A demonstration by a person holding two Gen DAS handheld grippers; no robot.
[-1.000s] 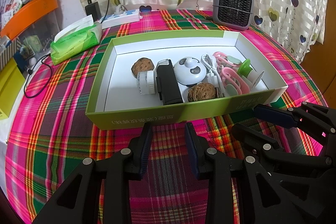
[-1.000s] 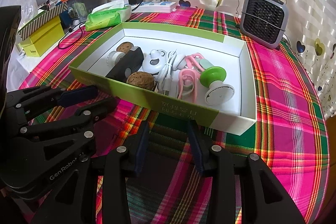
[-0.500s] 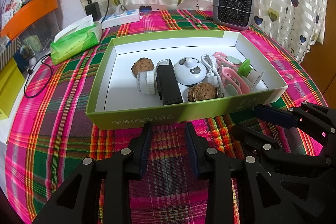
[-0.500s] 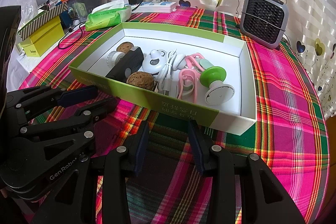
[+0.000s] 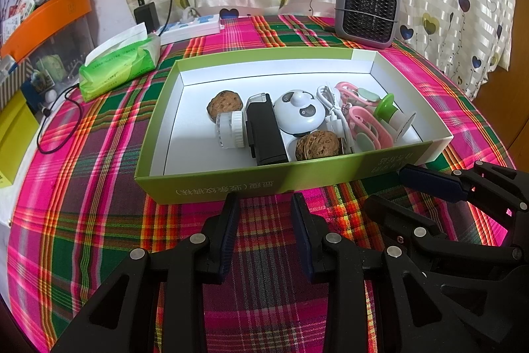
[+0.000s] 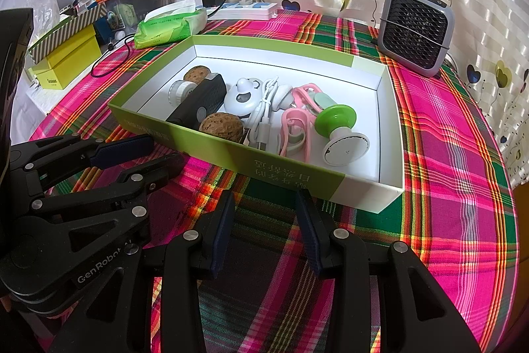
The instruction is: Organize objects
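A green box (image 5: 231,184) with a white inside (image 6: 291,169) sits on the plaid tablecloth. In it lie two walnuts (image 5: 224,101) (image 6: 222,126), a black device (image 5: 266,134), a white round cap (image 5: 230,129), a panda-shaped gadget (image 5: 299,113), a white cable (image 6: 264,121), pink clips (image 6: 294,128) and a green-and-white knob (image 6: 337,128). My left gripper (image 5: 264,204) is open and empty just in front of the box's near wall. My right gripper (image 6: 264,200) is open and empty, also just short of the near wall.
A grey mini heater (image 5: 367,12) stands behind the box at the right. A green tissue pack (image 5: 115,68), a power strip (image 5: 195,23) with a black charger, and a yellow box (image 6: 62,65) lie to the left. Striped curtains hang behind.
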